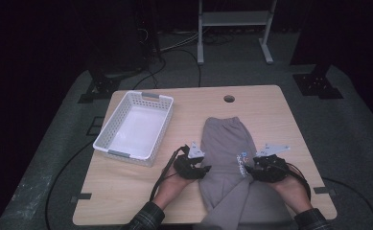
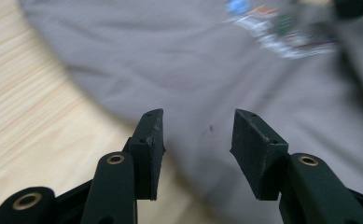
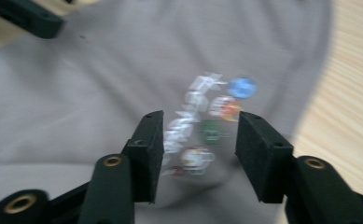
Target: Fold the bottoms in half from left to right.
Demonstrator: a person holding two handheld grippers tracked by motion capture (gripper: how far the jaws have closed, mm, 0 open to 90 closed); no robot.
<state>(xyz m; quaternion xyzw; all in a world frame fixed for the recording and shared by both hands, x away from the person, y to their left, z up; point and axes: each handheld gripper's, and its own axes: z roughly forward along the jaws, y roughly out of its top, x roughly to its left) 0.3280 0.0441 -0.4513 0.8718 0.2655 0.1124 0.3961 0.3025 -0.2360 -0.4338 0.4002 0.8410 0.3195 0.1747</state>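
A grey garment (image 1: 222,143) with a small coloured print (image 1: 241,163) lies flat on the wooden table (image 1: 126,191), its near end hanging over the front edge. My left gripper (image 1: 207,170) sits at the garment's left edge. In the left gripper view the left gripper (image 2: 197,140) has its jaws apart over the grey cloth (image 2: 170,60), gripping nothing. My right gripper (image 1: 248,168) rests at the garment's right side by the print. The right gripper view has the right gripper (image 3: 198,140) open just above the print (image 3: 207,121), pads off the cloth.
A white slatted basket (image 1: 108,127) stands empty at the table's back left. A round cable hole (image 1: 229,98) is near the far edge. Bare wood lies left of the garment. Cables trail from both grippers toward the person.
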